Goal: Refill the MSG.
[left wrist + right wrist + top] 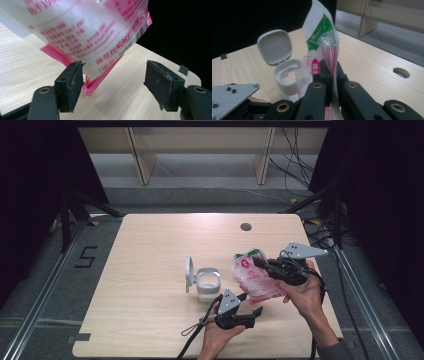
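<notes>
A pink and white plastic bag (252, 279) with red print and a green patch near its top hangs over the table's front right. My right gripper (257, 262) is shut on its upper part; in the right gripper view the jaws pinch the bag (322, 45) between them, gripper (329, 67). My left gripper (252, 303) sits just below the bag, open. In the left gripper view the bag (82, 32) hangs in front, its lower corner beside the left pad (72, 85), with a wide gap across the gripper (113, 85).
A small white container (207, 282) stands left of the bag with its hinged lid (189, 272) flipped open; the right gripper view shows the container (287, 80) too. The wooden table (150, 250) has a cable hole (245, 226) near its far edge. Dark stands flank both sides.
</notes>
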Demonstrator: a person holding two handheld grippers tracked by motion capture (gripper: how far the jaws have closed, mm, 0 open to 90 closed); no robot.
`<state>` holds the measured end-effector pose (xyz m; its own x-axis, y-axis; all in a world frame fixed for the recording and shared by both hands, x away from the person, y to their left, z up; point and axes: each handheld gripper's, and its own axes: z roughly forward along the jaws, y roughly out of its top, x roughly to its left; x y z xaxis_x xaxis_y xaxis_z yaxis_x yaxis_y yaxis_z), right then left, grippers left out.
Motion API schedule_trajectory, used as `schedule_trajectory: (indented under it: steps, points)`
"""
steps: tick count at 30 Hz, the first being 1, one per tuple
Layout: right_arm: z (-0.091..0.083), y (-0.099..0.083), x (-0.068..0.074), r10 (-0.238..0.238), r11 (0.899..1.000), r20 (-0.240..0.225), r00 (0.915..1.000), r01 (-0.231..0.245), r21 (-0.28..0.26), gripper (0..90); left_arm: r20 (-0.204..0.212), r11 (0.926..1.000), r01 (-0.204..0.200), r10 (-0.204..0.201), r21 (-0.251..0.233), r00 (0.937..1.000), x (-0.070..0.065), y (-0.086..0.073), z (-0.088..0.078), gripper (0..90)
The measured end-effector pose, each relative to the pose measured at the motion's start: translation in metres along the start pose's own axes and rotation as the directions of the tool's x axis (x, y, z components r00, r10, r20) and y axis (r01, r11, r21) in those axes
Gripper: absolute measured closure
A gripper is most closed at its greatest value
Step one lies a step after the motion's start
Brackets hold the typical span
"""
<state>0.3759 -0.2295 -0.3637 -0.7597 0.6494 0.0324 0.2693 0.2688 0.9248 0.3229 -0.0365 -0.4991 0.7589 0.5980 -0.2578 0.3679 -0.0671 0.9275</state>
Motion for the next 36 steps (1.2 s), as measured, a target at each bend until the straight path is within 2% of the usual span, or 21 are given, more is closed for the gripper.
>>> schedule_trajectory:
  steps: [1,3,5,7,10,13,15,18,20,21,24,25,27,28,29,30,31,32,33,34,36]
  points:
    - [-0.002,0.000,0.001,0.008,1.000,-0.010,0.9999,-0.008,0.021,90.0,-0.006,1.0000,-0.006,0.006,0.008,1.0000,0.000,0.001,-0.001,30.2]
    - [0.000,-0.001,0.002,0.003,1.000,-0.028,0.9996,-0.003,0.005,90.0,-0.008,0.9999,-0.006,0.006,0.009,1.0000,-0.001,0.001,-0.003,30.2]
    - [-0.002,-0.001,0.003,-0.020,1.000,-0.016,0.9997,0.021,0.008,90.0,-0.002,0.9999,-0.009,0.009,0.004,1.0000,-0.001,0.000,-0.005,30.2]
    - [-0.001,-0.002,0.006,0.007,1.000,-0.010,0.9999,-0.007,-0.006,90.0,-0.006,1.0000,-0.005,0.005,0.003,1.0000,-0.002,0.000,-0.006,30.2]
    - [-0.001,-0.002,0.006,0.003,1.000,-0.037,0.9993,-0.003,0.003,90.0,-0.016,1.0000,0.003,-0.002,0.002,0.9999,-0.001,0.000,-0.009,30.2]
    - [-0.002,-0.003,0.008,0.025,1.000,-0.034,0.9991,-0.025,0.001,90.0,-0.021,1.0000,-0.006,0.006,0.004,0.9998,0.001,0.001,-0.013,30.2]
    - [-0.001,-0.005,0.006,0.014,1.000,-0.042,0.9990,-0.015,-0.008,90.0,-0.027,1.0000,-0.006,0.006,0.002,0.9996,0.002,0.001,-0.015,30.2]
    - [-0.002,-0.012,0.003,0.035,0.999,-0.040,0.9986,-0.036,-0.020,90.0,-0.033,0.9999,0.007,-0.007,-0.008,0.9994,0.004,0.000,-0.017,30.1]
    - [-0.001,-0.019,0.001,0.047,0.998,-0.026,0.9985,-0.048,-0.043,90.0,-0.035,0.9999,-0.010,0.010,0.008,0.9993,0.005,0.000,-0.019,30.0]
    - [-0.002,-0.022,0.001,0.073,0.997,-0.041,0.9965,-0.074,-0.025,90.0,-0.036,1.0000,-0.003,0.003,0.007,0.9993,0.005,0.000,-0.019,30.0]
    - [-0.005,-0.025,-0.004,0.069,0.997,-0.024,0.9973,-0.070,-0.034,90.0,-0.036,1.0000,-0.004,0.004,0.007,0.9993,0.008,-0.002,-0.019,30.0]
    - [-0.007,-0.025,-0.004,0.084,0.996,-0.018,0.9963,-0.085,-0.025,90.0,-0.038,1.0000,-0.003,0.003,0.005,0.9993,0.008,-0.002,-0.019,30.0]
    - [-0.006,-0.027,-0.007,0.060,0.998,0.001,0.9982,-0.060,-0.032,90.0,-0.043,0.9999,-0.005,0.005,0.011,0.9991,0.007,-0.003,-0.021,30.0]
    - [-0.008,-0.028,-0.007,0.086,0.996,0.016,0.9962,-0.086,-0.019,90.0,-0.038,0.9998,-0.015,0.015,0.010,0.9992,0.007,-0.003,-0.021,29.9]
    - [-0.007,-0.029,-0.010,0.066,0.997,0.011,0.9978,-0.066,-0.034,90.0,-0.020,0.9999,-0.013,0.013,-0.006,0.9997,0.007,-0.004,-0.021,29.9]
    - [-0.009,-0.030,-0.010,0.093,0.995,0.017,0.9956,-0.092,-0.030,90.0,-0.027,0.9994,-0.033,0.033,0.009,0.9991,0.008,-0.003,-0.024,29.9]
    - [-0.010,-0.031,-0.014,0.075,0.997,0.038,0.9965,-0.073,-0.034,90.0,-0.023,0.9996,-0.028,0.028,0.002,0.9993,0.008,-0.004,-0.024,29.9]
    - [-0.012,-0.031,-0.013,0.091,0.996,0.037,0.9951,-0.090,-0.023,90.0,-0.029,0.9997,-0.023,0.024,0.011,0.9993,0.008,-0.004,-0.025,29.9]
    - [-0.012,-0.032,-0.016,0.074,0.997,0.043,0.9963,-0.073,-0.030,90.0,-0.026,1.0000,-0.002,0.002,-0.001,0.9997,0.007,-0.005,-0.024,29.9]
    - [-0.013,-0.033,-0.015,0.097,0.995,0.050,0.9941,-0.095,-0.024,90.0,-0.019,0.9995,-0.031,0.031,0.001,0.9993,0.009,-0.005,-0.025,29.9]
    - [-0.014,-0.034,-0.019,0.082,0.996,0.046,0.9956,-0.080,-0.038,90.0,-0.026,0.9994,-0.031,0.031,0.015,0.9992,0.009,-0.005,-0.028,29.9]
